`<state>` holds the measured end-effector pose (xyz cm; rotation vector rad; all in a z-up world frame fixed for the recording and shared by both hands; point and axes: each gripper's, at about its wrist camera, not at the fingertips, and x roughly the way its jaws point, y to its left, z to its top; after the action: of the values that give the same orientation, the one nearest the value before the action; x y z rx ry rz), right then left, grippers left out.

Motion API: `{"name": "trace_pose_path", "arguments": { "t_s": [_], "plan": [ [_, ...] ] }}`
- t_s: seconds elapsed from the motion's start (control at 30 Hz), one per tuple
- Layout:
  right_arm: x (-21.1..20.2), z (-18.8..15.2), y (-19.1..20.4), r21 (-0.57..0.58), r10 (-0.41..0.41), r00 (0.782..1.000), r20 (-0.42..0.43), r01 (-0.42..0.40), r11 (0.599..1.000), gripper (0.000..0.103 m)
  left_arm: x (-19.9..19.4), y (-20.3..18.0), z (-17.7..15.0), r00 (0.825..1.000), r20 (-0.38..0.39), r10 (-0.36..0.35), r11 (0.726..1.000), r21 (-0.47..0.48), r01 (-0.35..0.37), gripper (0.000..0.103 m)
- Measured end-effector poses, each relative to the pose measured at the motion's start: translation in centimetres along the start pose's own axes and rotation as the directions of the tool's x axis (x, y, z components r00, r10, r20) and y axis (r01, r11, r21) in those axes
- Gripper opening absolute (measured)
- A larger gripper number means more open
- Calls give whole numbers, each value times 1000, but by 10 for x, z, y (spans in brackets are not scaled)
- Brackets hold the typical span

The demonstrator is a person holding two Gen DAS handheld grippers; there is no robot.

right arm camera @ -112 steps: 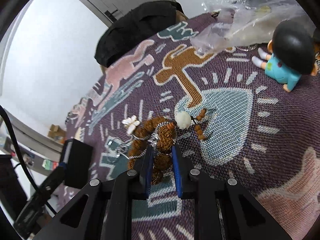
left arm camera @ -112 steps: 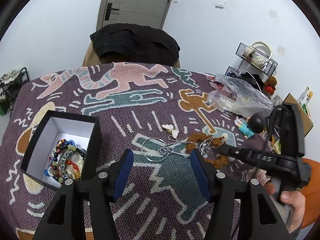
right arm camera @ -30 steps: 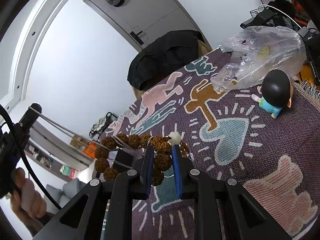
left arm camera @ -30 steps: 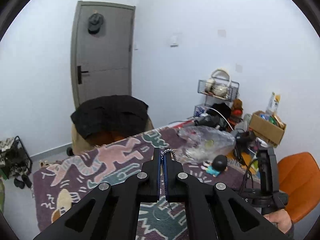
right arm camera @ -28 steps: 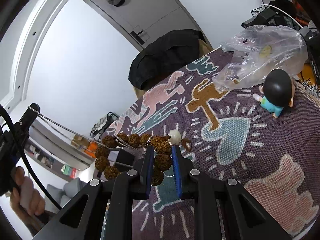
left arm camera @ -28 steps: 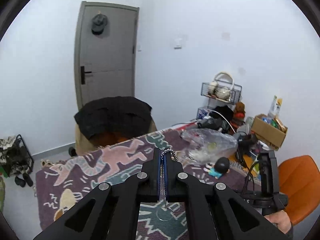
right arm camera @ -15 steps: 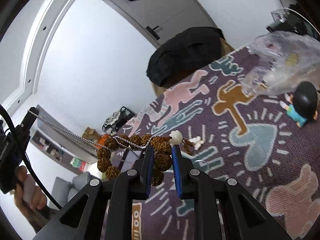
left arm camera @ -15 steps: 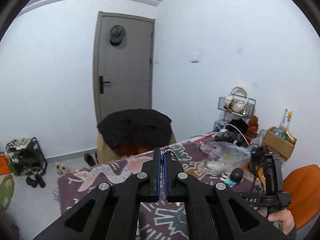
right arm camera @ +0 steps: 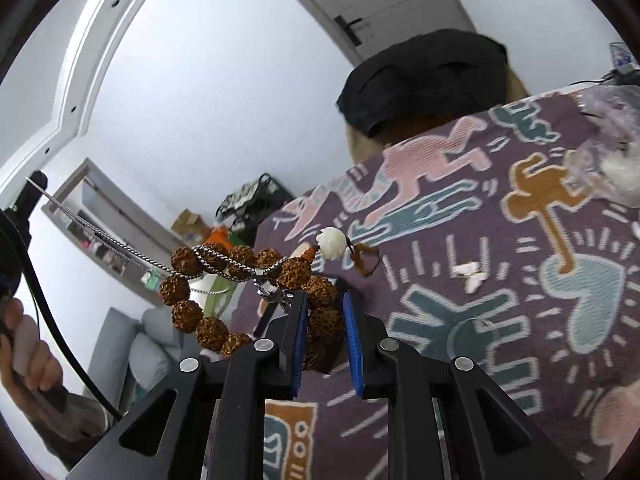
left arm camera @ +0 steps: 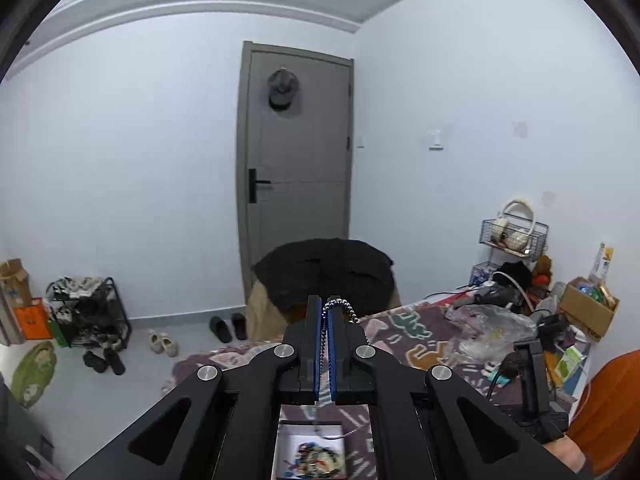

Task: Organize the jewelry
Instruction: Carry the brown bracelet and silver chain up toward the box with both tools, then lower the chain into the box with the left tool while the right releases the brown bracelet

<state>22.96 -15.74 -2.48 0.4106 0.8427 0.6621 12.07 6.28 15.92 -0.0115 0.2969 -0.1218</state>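
My left gripper is shut on a silver chain necklace, held high above the table. The chain stretches taut to the brown bead bracelet and is tangled round its beads. My right gripper is shut on that bracelet, which has a white bead and hangs in the air. Below the left gripper an open box shows coloured bead bracelets inside.
The patterned purple tablecloth carries a small white butterfly piece and a clear plastic bag. A chair draped in black cloth stands behind the table. A shoe rack stands at the left.
Both grippers have lifted off the table and pulled apart. The left closed on the chain and rose high. The chain is now drawn taut against the bracelet.
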Motion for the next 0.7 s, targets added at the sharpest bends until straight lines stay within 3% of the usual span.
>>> {"name": "trace_pose_path", "arguments": {
  "t_s": [0.27, 0.5, 0.53, 0.63, 0.7],
  "plan": [
    [58, 0, 43, -62, 27, 995, -100, -33, 998, 19, 0, 16, 2, 998, -6, 54, 998, 11, -54, 2],
    [103, -4, 50, -54, 25, 990, -140, -33, 998, 20, 18, 25, -5, 995, -50, 82, 996, 31, -80, 2],
    [108, -5, 49, -52, 19, 988, -151, -27, 998, 23, 22, 25, -7, 995, -58, 80, 996, 29, -78, 2],
    [121, -6, 37, -21, -4, 982, -188, 0, 1000, 49, 34, 28, -14, 994, -84, 71, 997, 21, -70, 2],
    [120, -9, 27, -7, -13, 983, -183, 12, 1000, 50, 46, 28, -20, 992, -105, 68, 998, 18, -66, 2]
  ]
}}
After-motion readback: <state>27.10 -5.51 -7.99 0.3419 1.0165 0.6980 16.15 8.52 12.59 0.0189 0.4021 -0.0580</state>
